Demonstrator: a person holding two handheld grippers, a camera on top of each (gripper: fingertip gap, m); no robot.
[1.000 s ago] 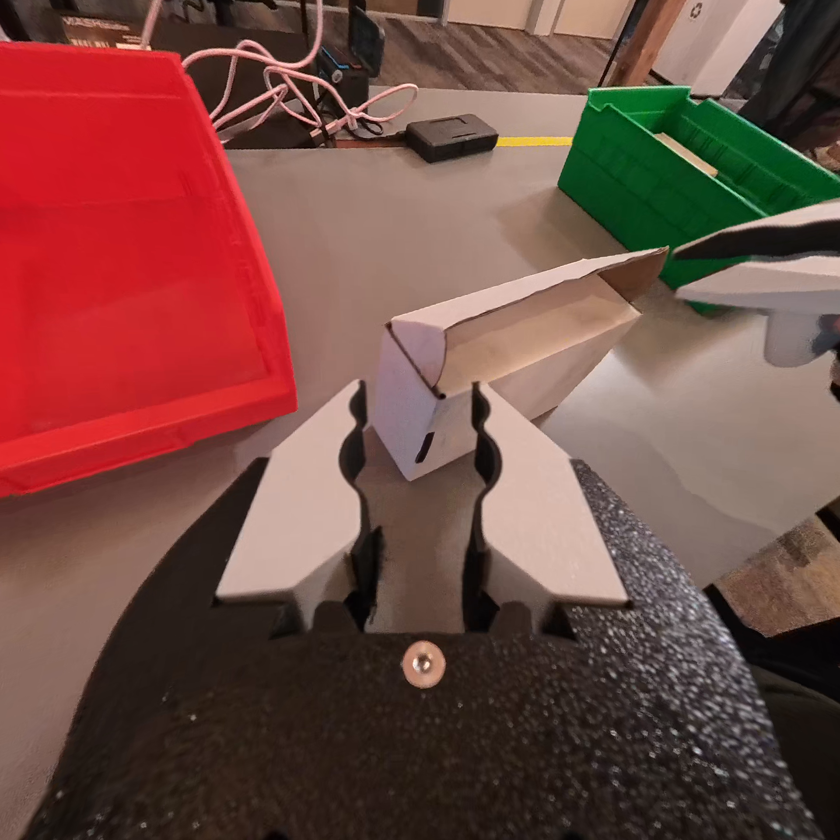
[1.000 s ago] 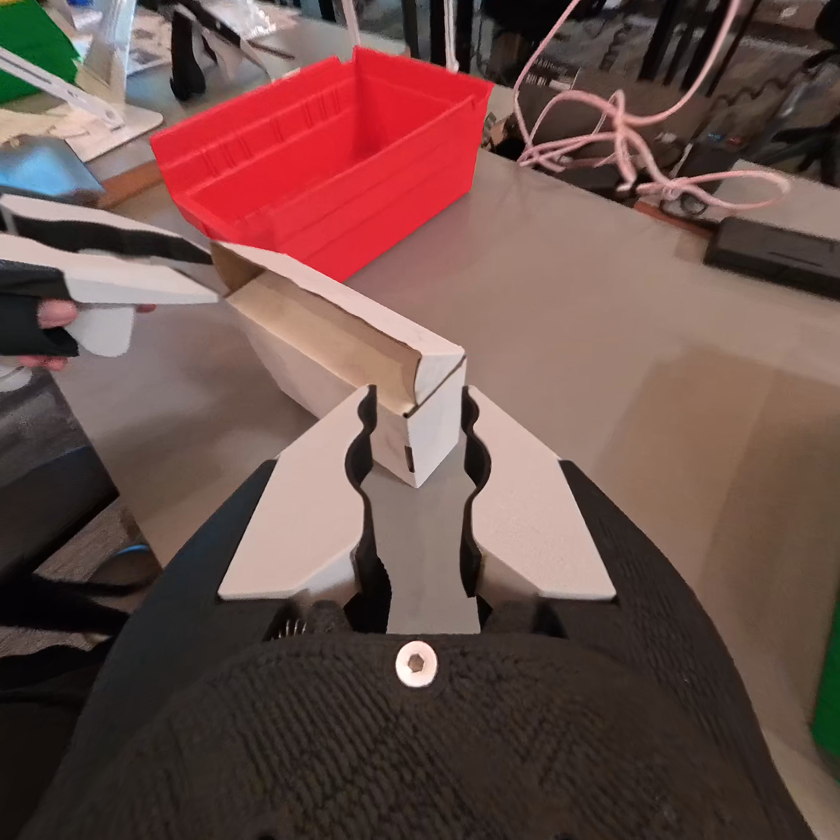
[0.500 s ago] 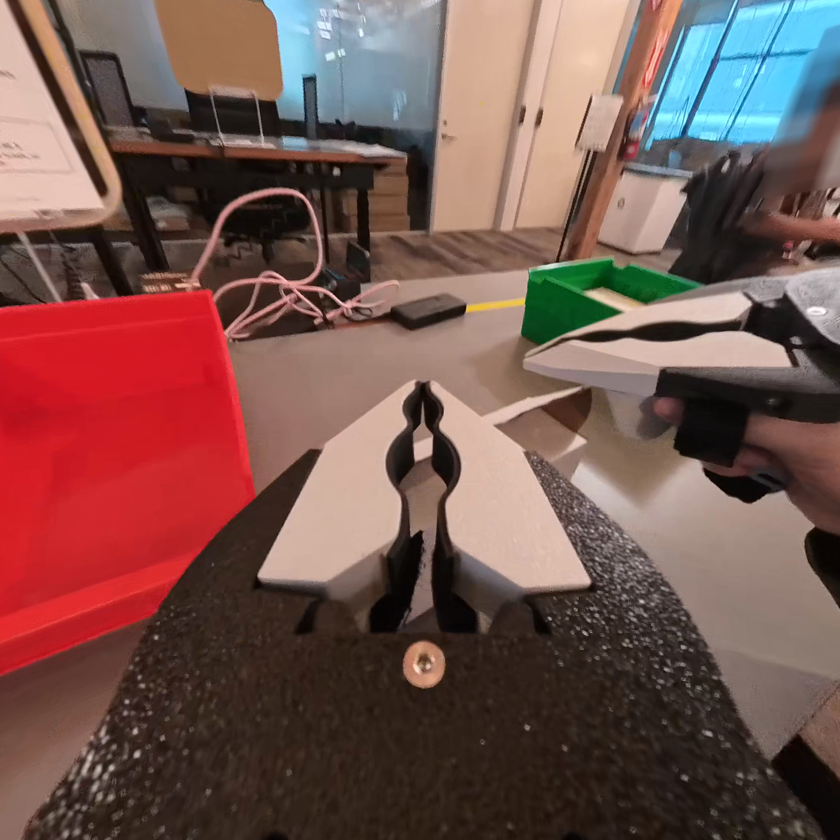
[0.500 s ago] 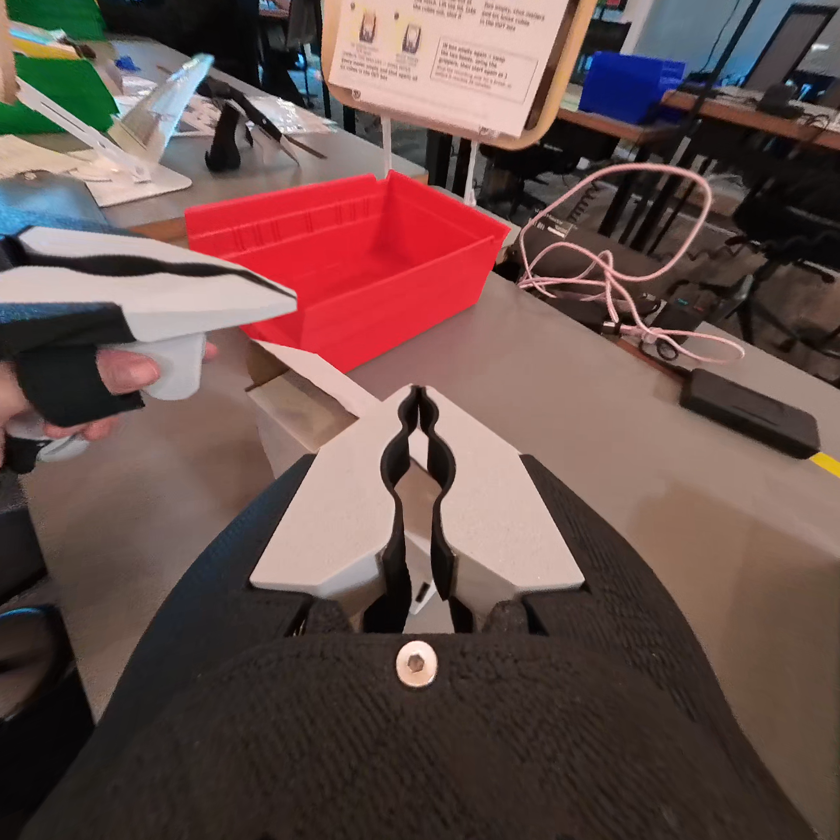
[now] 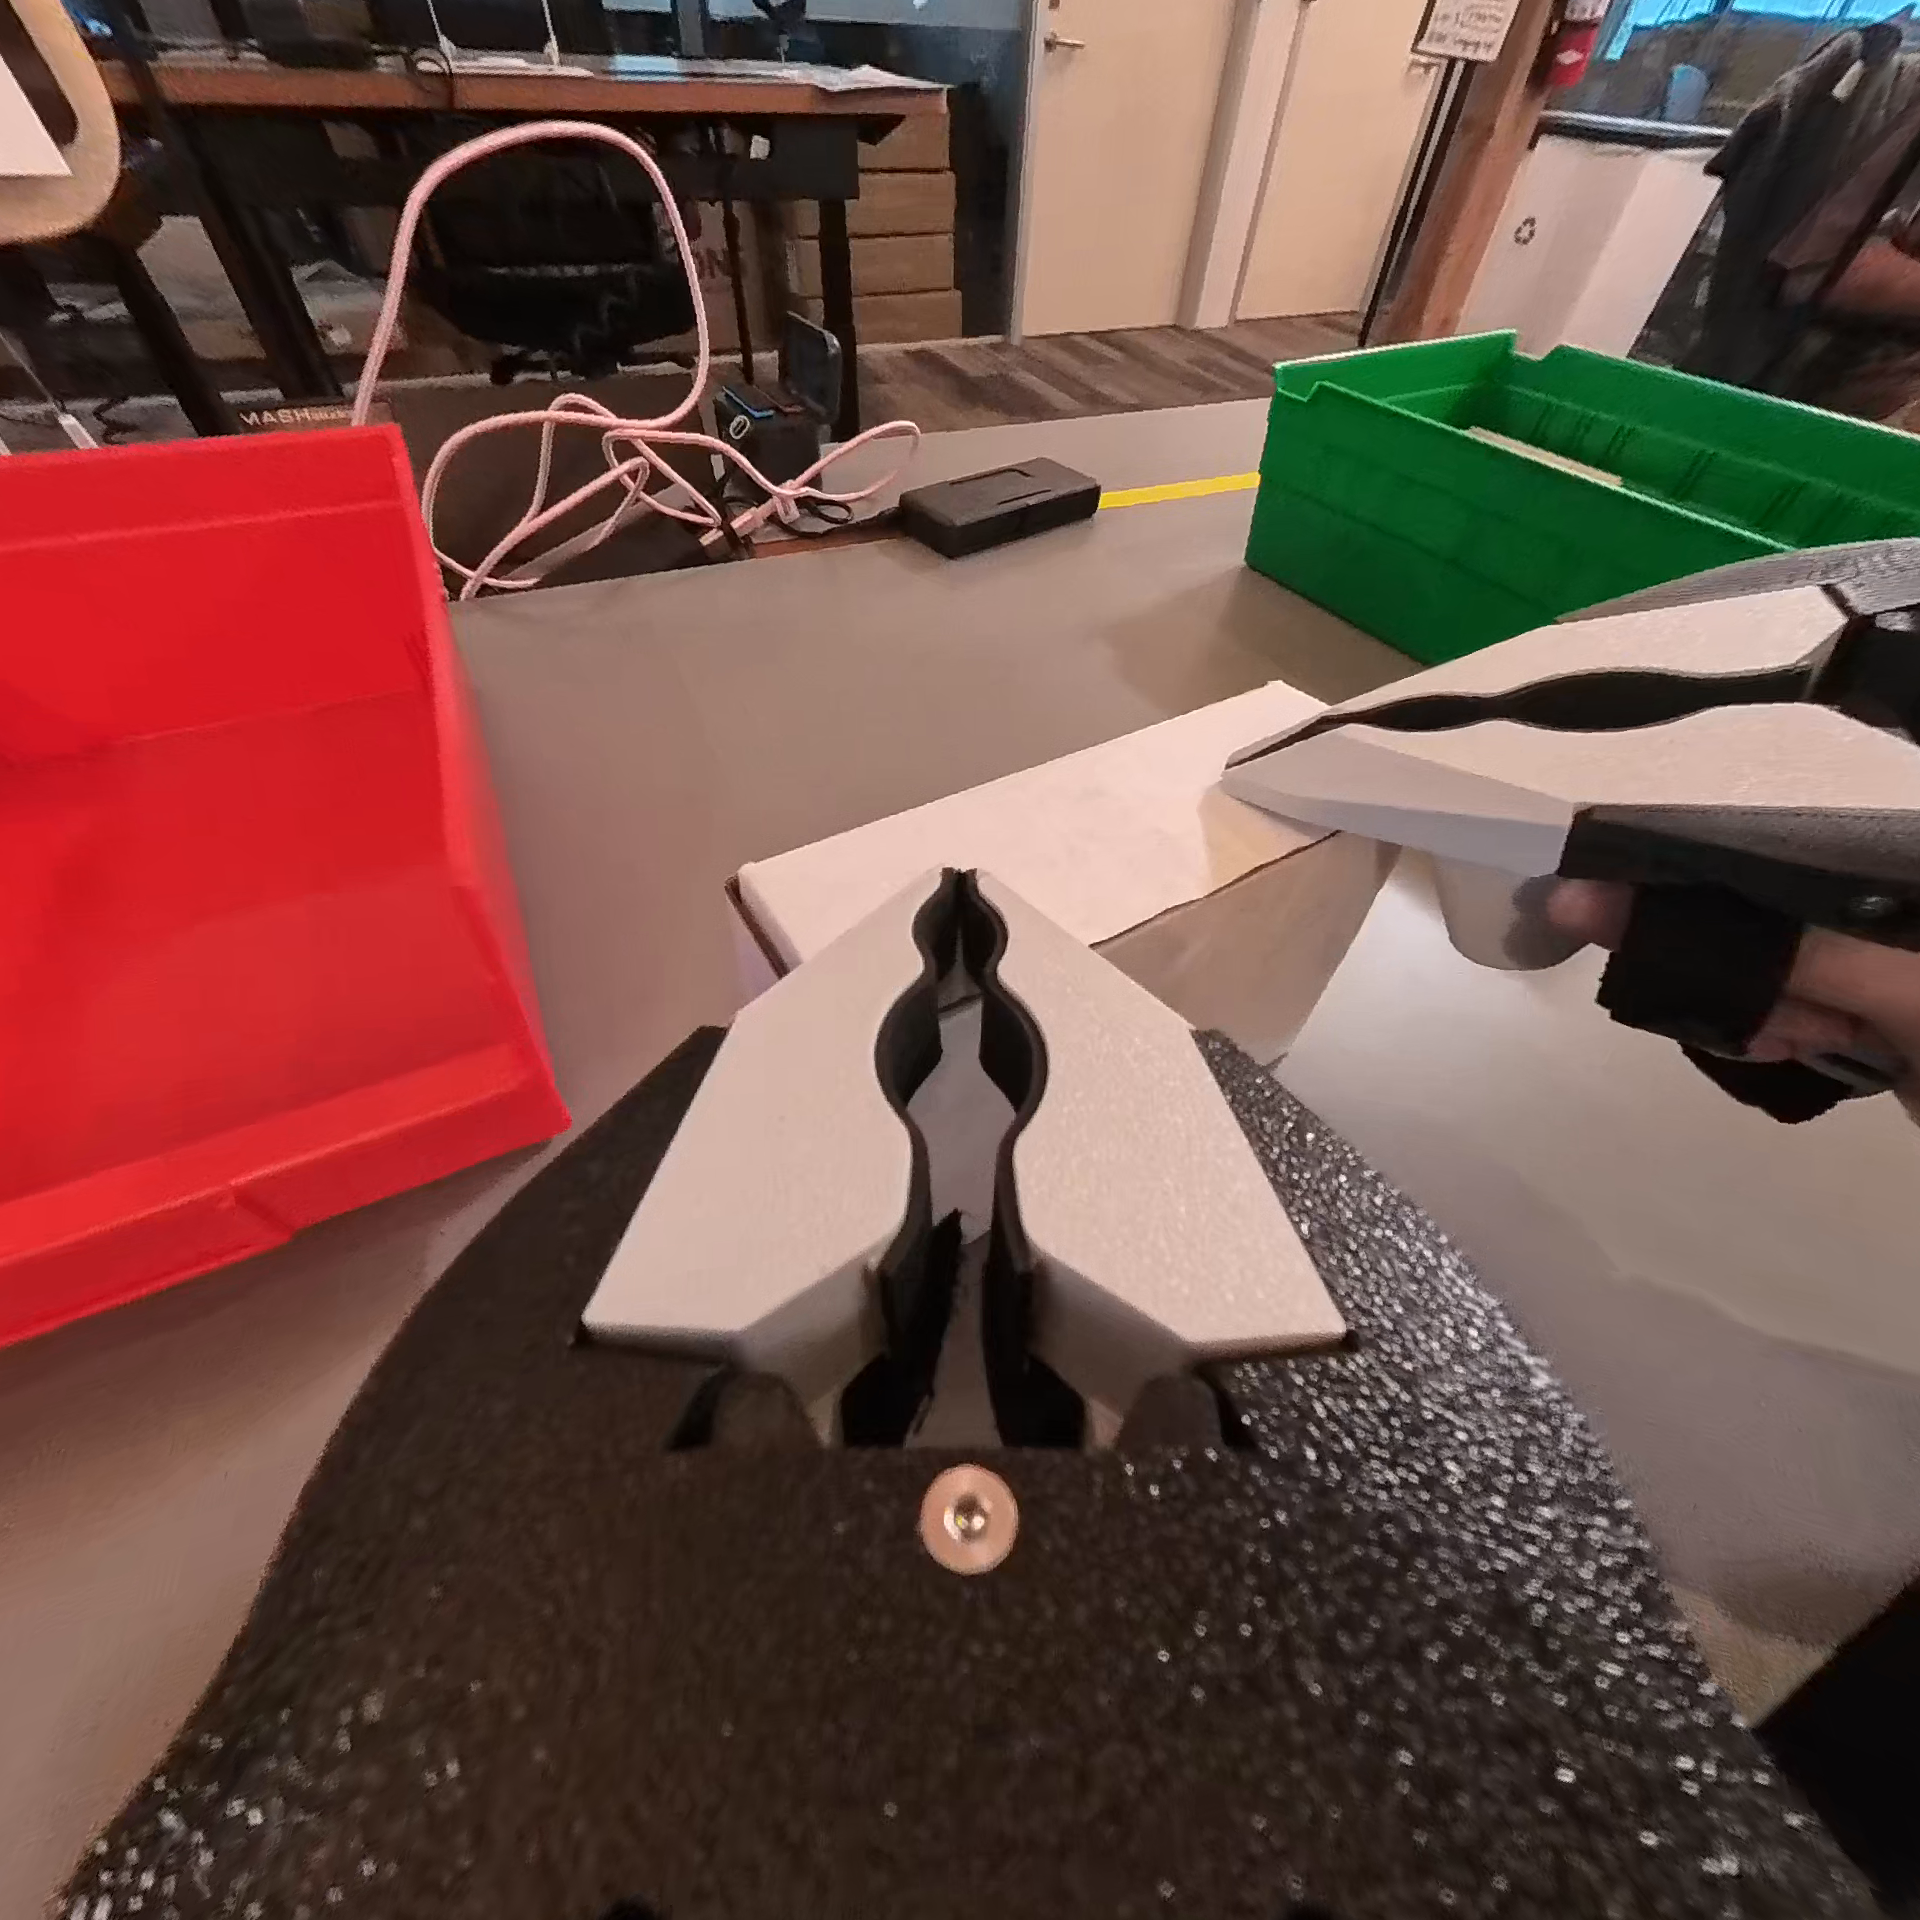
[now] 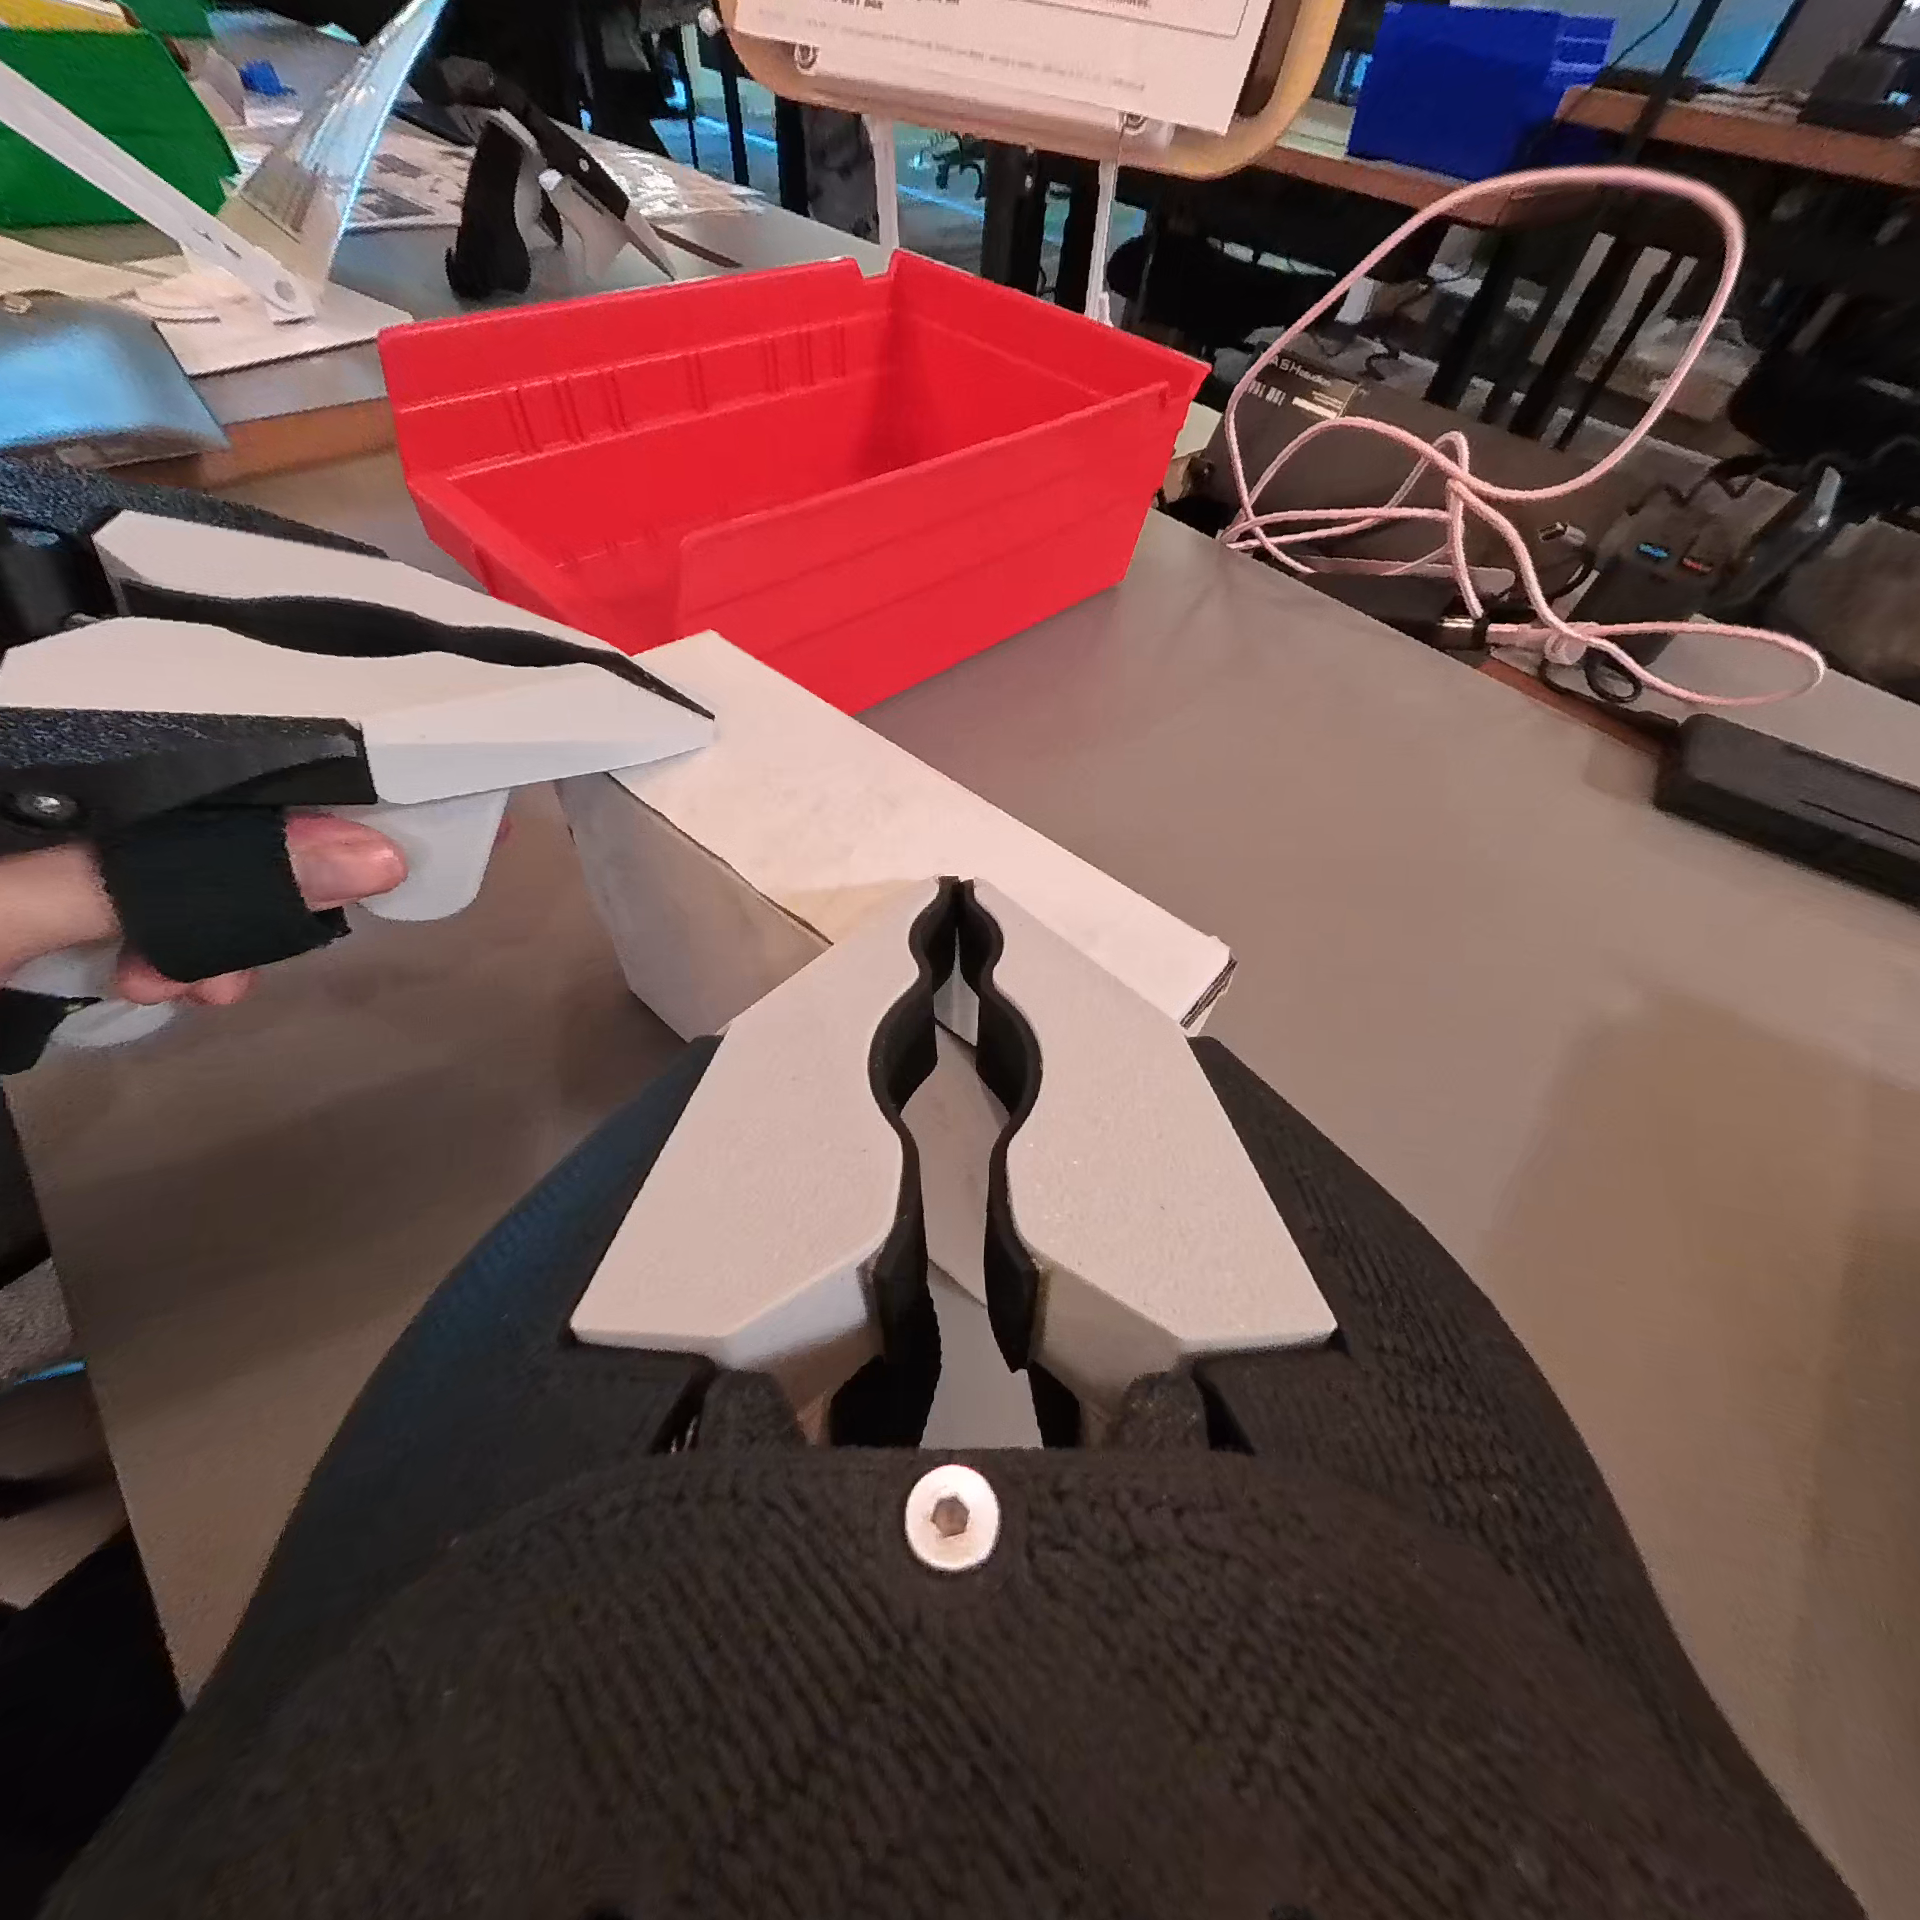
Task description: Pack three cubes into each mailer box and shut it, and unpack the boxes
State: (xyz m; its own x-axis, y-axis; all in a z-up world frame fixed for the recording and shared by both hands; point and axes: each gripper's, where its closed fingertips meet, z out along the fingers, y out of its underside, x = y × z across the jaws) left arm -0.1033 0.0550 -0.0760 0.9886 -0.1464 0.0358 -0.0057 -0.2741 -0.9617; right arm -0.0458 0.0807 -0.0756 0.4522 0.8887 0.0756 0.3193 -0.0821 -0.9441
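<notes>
1. Printed sheet in a pale wooden holder, at 12 o'clock in the right wrist view: several lines of small dark print, wording left out here.
2. Dark case beyond the counter, at 2 o'clock in the same view: one row of pale capital letters along its near edge, also seen at 10 o'clock in the left wrist view.
3. Paper notice on a wooden post, at 1 o'clock in the left wrist view: too small to read.
4. White bin at 2 o'clock there: one small dark emblem.
5. Loose papers at 11 o'clock in the right wrist view: print blurred.
</notes>
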